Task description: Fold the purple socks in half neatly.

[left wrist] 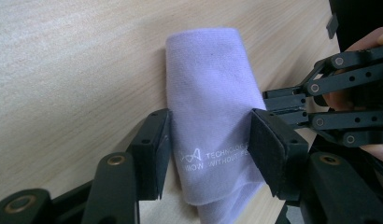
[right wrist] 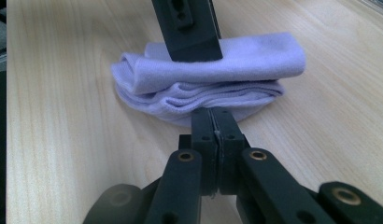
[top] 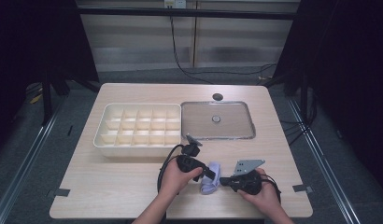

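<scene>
A folded lilac cloth (top: 211, 180) with white print lies on the wooden table near its front edge. My left gripper (left wrist: 208, 149) straddles the folded cloth (left wrist: 208, 79), one pad beside each long side, and the fabric does not look squeezed. From the right, my right gripper (right wrist: 214, 114) is shut at the lower edge of the cloth (right wrist: 255, 60), with a thin pale line of fabric between its pads. In the high view, the left gripper (top: 209, 173) and right gripper (top: 223, 180) meet over the cloth.
A cream box (top: 98, 140) divided into several small compartments stands behind the hands. To its right lies a clear rectangular lid (top: 185, 126) with a round knob. A dark hole (top: 217, 96) sits in the tabletop farther back.
</scene>
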Tool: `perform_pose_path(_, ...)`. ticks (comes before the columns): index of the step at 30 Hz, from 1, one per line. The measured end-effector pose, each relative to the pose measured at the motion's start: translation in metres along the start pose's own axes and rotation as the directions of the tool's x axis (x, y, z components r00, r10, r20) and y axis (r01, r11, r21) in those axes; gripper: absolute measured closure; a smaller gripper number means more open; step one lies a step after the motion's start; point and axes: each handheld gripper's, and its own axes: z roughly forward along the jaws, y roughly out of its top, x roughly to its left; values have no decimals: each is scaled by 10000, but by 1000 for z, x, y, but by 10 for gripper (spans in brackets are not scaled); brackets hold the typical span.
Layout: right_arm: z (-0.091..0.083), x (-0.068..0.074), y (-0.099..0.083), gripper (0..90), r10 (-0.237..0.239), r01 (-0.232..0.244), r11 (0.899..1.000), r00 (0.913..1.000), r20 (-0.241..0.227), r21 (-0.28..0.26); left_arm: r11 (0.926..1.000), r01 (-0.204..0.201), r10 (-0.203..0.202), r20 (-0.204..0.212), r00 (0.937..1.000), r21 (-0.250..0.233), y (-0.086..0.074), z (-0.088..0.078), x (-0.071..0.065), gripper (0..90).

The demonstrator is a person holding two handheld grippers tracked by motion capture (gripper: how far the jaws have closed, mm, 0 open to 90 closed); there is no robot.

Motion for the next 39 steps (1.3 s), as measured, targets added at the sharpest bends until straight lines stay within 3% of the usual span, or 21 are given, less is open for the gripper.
perform_pose_path(12,4,2,2,887,-5,4,10000,10000,-57,-84,9996,247,-242,485,9985,-106,1,-2,1,477)
perform_pose_path(17,5,2,3,887,-77,77,9999,10000,-2,-71,9999,115,-110,428,9990,-119,1,-2,-2,492)
perform_pose_path(22,5,2,3,887,-83,83,9999,10000,6,-77,10000,-90,89,346,9994,26,2,-3,-4,555)
perform_pose_path(30,5,1,2,887,-70,70,9999,10000,-23,-134,9990,-448,449,-110,9989,62,4,-4,-10,743)
perform_pose_path(39,4,2,1,864,25,-25,9998,10000,7,-213,9994,-342,342,-173,9993,2,4,-7,-11,783)
